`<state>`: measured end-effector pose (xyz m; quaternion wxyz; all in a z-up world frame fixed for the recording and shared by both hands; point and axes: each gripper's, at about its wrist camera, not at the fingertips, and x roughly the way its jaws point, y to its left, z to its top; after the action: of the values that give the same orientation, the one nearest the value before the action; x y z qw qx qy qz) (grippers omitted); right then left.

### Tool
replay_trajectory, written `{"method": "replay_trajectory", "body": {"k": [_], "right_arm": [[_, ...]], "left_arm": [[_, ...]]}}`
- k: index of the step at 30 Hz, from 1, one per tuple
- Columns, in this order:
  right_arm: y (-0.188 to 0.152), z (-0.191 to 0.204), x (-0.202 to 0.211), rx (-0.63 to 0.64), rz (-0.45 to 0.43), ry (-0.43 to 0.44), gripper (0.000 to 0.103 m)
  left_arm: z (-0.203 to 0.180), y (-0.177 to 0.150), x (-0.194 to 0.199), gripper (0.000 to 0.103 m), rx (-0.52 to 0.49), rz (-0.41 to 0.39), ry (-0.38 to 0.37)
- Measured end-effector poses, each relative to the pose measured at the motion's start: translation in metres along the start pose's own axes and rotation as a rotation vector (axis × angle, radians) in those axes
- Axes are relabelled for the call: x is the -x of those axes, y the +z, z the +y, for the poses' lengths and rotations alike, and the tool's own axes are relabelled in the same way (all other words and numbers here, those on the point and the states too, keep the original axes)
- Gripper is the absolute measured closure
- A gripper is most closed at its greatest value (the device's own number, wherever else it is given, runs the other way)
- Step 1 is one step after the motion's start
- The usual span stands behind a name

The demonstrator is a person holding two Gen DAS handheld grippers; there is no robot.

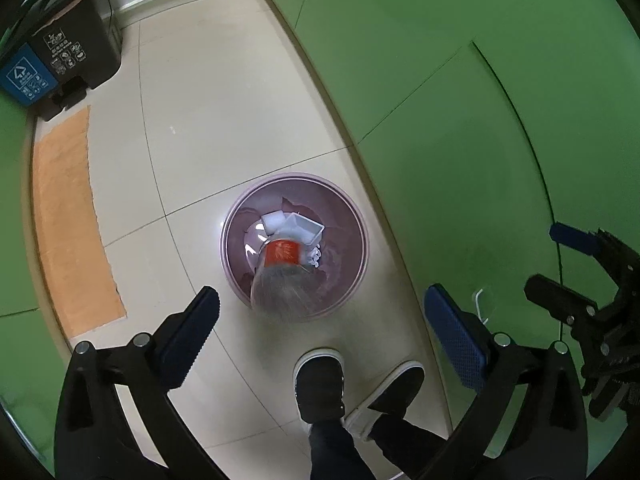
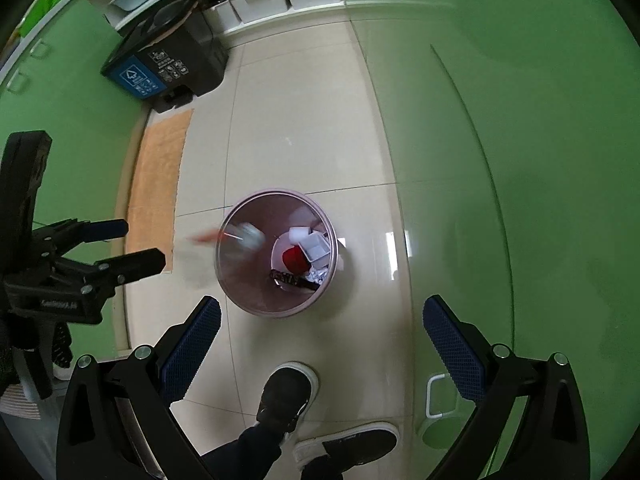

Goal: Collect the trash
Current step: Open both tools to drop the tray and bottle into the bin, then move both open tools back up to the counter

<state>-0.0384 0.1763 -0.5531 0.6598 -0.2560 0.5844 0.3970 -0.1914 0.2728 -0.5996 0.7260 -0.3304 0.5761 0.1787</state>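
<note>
A round pink waste bin [image 1: 356, 240] stands on the tiled floor beside the green cabinet front; it also shows in the right wrist view [image 2: 240, 292]. A clear plastic bottle with a red label [image 1: 282, 272] is blurred in mid-air over the bin, apart from both grippers; in the right wrist view the bottle [image 2: 240, 238] is a streak at the bin's left rim. Inside lie a white tray [image 2: 316, 250], a red item [image 2: 294, 260], foil and a dark wrapper. My left gripper [image 1: 320, 320] is open above the bin. My right gripper [image 2: 322, 330] is open and empty.
A dark sorting bin with a blue recycling label [image 1: 52, 60] stands at the back left. An orange mat [image 1: 68, 220] lies along the left wall. The person's two black shoes [image 1: 320, 384] stand just below the bin. White boxes [image 2: 280, 0] line a low shelf.
</note>
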Motion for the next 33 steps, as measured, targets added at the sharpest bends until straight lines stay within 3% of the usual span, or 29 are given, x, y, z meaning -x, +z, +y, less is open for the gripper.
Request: {"method": "replay_trajectory", "body": {"k": [5, 11, 23, 33], "right_arm": [[-0.003, 0.003, 0.014, -0.009, -0.005, 0.009, 0.006], [0.002, 0.022, 0.056, -0.01, -0.018, 0.032, 0.006], [0.017, 0.075, 0.201, 0.014, -0.096, 0.083, 0.006], [0.031, 0.079, 0.346, -0.01, -0.261, 0.085, 0.006]], "left_arm": [[-0.001, 0.001, 0.017, 0.003, -0.002, -0.008, 0.026], [-0.003, 0.0, 0.072, 0.003, 0.006, -0.02, 0.049], [-0.034, 0.005, 0.236, 0.003, -0.022, -0.104, 0.069], [-0.088, 0.024, 0.357, 0.003, -0.108, -0.19, 0.061]]}}
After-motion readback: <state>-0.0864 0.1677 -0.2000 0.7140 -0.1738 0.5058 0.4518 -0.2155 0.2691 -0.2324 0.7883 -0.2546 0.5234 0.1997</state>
